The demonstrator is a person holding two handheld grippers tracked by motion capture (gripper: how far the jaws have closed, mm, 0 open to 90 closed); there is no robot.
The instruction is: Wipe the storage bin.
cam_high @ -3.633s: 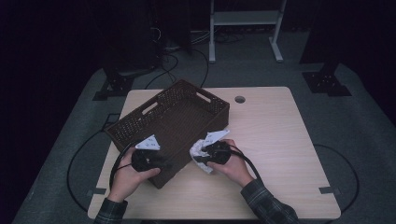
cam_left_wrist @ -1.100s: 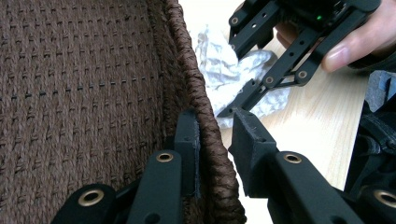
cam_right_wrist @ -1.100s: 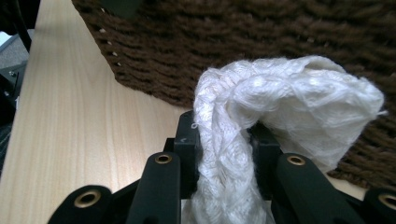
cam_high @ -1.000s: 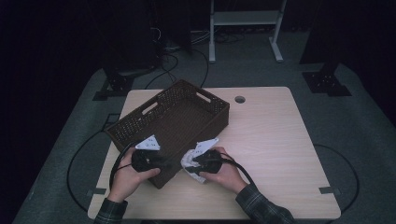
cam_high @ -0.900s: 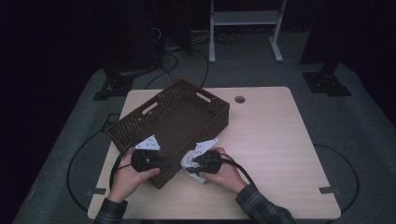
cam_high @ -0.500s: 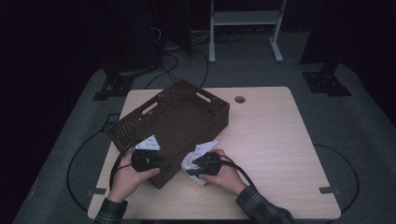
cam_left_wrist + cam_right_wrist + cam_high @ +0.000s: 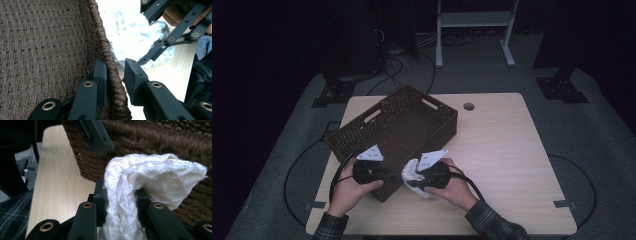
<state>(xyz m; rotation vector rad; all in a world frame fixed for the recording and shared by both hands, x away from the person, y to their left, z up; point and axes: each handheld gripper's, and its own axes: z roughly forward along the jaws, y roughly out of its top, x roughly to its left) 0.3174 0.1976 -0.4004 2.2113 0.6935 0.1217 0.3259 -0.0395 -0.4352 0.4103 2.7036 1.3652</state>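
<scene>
Two hand-held grippers work here: the right hand-held gripper (image 7: pixel 121 195) pinches a soft, limp white cloth (image 7: pixel 150 177) beside the basket (image 7: pixel 397 125), over the counter (image 7: pixel 512 150). Left hand-held gripper (image 7: pixel 113 72) clamps the basket's stiff woven rim; the light cloth will likely sag, so gripping a bunched fold suits it.

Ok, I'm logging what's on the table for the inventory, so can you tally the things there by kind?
Brown woven basket: 1
White knitted cloth: 1
Hand-held grippers: 2, left gripper clamped on the basket's rim, right gripper holding the cloth
Total: 4
</scene>
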